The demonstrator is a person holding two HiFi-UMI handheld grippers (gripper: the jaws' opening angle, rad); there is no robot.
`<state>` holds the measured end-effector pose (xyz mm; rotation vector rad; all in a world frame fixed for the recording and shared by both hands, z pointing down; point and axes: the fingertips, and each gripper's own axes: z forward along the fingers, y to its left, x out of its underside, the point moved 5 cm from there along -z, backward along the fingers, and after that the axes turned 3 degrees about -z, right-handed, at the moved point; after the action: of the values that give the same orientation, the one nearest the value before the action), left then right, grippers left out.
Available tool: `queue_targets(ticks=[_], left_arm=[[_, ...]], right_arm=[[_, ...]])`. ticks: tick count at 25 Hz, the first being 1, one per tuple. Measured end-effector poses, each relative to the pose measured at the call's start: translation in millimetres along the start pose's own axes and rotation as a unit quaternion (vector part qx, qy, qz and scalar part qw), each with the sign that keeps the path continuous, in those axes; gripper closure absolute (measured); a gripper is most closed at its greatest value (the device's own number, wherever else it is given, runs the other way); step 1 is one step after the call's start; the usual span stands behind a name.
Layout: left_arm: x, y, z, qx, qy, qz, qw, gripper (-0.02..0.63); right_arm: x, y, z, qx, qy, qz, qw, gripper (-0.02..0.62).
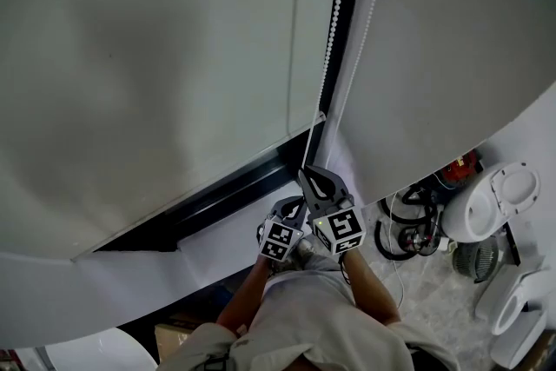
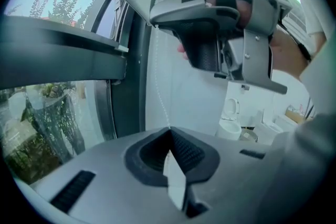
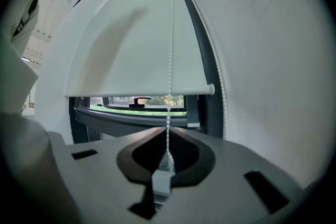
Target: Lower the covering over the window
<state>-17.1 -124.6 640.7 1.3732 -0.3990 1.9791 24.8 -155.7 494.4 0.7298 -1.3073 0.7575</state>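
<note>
A white roller blind (image 1: 156, 56) covers most of the window. In the right gripper view its bottom bar (image 3: 139, 91) hangs just above a strip of open window (image 3: 131, 104). A white bead chain (image 1: 334, 22) runs down the dark frame to the right of the blind. My right gripper (image 1: 307, 173) is shut on the chain (image 3: 170, 50), which enters its jaws (image 3: 167, 131) from above. Just below, my left gripper (image 1: 298, 202) is shut on the same chain (image 2: 159, 86). The chain rises from its jaws (image 2: 169, 129) to the right gripper (image 2: 153, 22).
The dark window frame (image 1: 217, 200) runs below the blind, with a white sill under it. On the floor at right stand a white toilet (image 1: 486, 204), coiled hoses (image 1: 408, 226) and a small fan (image 1: 478, 259). The person's arms and shirt fill the bottom centre.
</note>
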Motion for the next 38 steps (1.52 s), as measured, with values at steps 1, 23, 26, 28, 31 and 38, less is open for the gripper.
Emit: queue_targets(ticks=[1,23,26,28,31,38], left_arm=[[0.9,0.4,0.1,0.000,0.001,-0.001,1.0000,0.592],[16.7,2.6,-5.8,-0.004,0.009,-0.020,0.9997,0.592],[13.8,2.6,-8.6,-0.006,0.002,-0.020,0.9998,0.592],[12.8,2.9,-9.7,-0.009,-0.004,-0.019,0.9998,0.592],[10.3,3.5,-11.2,-0.015,-0.015,-0.019,0.9996,0.592],[-0.5,8.3,-19.2,-0.039,-0.037,-0.015,0.9984,0.589]], right_arm=[[5.2,0.6,1.2,-0.001,0.006,0.002,1.000,0.590],[83.8,3.0,11.5,-0.009,0.090,0.025,0.996,0.598],[78.8,2.1,11.0,-0.006,0.084,0.016,0.996,0.597],[77.8,2.1,10.7,-0.004,0.085,0.006,0.996,0.595],[78.1,1.8,9.6,-0.001,0.091,-0.010,0.996,0.594],[77.0,4.3,3.9,0.001,0.095,-0.026,0.995,0.545]])
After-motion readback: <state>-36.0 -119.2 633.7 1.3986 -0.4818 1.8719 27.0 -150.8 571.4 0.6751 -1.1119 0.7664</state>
